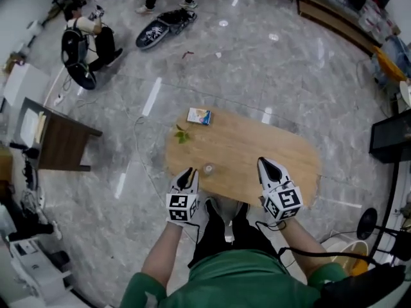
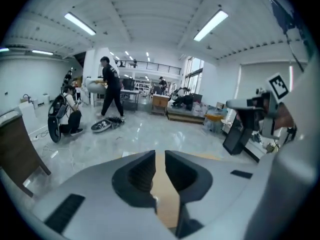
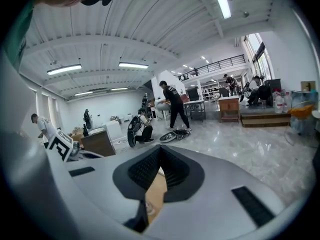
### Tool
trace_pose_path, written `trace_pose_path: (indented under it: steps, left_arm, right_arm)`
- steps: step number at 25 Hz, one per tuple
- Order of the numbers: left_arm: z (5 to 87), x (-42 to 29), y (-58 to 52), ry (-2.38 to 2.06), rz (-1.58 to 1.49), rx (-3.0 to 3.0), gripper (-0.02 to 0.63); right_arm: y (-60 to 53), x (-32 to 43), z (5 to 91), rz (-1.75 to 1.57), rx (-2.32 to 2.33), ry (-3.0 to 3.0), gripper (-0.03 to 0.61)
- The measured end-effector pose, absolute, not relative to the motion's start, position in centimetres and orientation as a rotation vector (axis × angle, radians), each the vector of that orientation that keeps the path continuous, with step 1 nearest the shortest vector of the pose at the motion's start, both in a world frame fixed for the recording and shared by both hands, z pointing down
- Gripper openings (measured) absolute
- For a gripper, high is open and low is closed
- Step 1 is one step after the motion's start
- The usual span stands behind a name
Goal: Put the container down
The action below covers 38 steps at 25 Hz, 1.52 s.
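A small clear container (image 1: 209,169) stands upright on the oval wooden table (image 1: 257,146), near its front edge. My left gripper (image 1: 191,172) sits just left of it, tips a short way off and not touching. In the left gripper view the left gripper (image 2: 160,160) has its jaws drawn close, with a narrow gap and only table top showing between them. My right gripper (image 1: 264,163) rests over the table to the container's right. Its jaws meet at the tips in the right gripper view (image 3: 159,151), and nothing is held.
A small printed box (image 1: 199,115) and a green leaf sprig (image 1: 182,134) lie at the table's far left. A dark wooden desk (image 1: 61,143) stands to the left. People (image 1: 90,37) and a bag (image 1: 164,26) are on the marble floor beyond.
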<state>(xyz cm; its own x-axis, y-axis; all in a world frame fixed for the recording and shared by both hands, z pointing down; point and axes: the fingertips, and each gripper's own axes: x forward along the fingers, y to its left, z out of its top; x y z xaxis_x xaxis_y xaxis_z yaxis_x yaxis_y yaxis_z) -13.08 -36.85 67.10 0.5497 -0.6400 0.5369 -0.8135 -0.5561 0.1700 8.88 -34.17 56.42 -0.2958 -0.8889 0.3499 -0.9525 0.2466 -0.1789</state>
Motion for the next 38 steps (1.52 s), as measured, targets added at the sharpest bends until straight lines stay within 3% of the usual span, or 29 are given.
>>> trace_pose_path:
  steps: [6, 13, 38]
  left_arm:
    - [53.9, -12.4, -36.4, -1.277, 0.408, 2.464, 0.040]
    - [45.2, -11.2, -33.5, -1.322, 0.250, 2.522, 0.040]
    - [33.6, -14.5, -36.2, -1.577, 0.058, 2.605, 0.040]
  right_arm:
    - [-32.4, 9.5, 49.8, 0.498, 1.795, -2.358, 0.023]
    - [-30.1, 10.3, 43.4, 0.424, 1.852, -2.451, 0.023]
    - [-33.1, 9.6, 33.4, 0.149, 1.829, -2.623, 0.023]
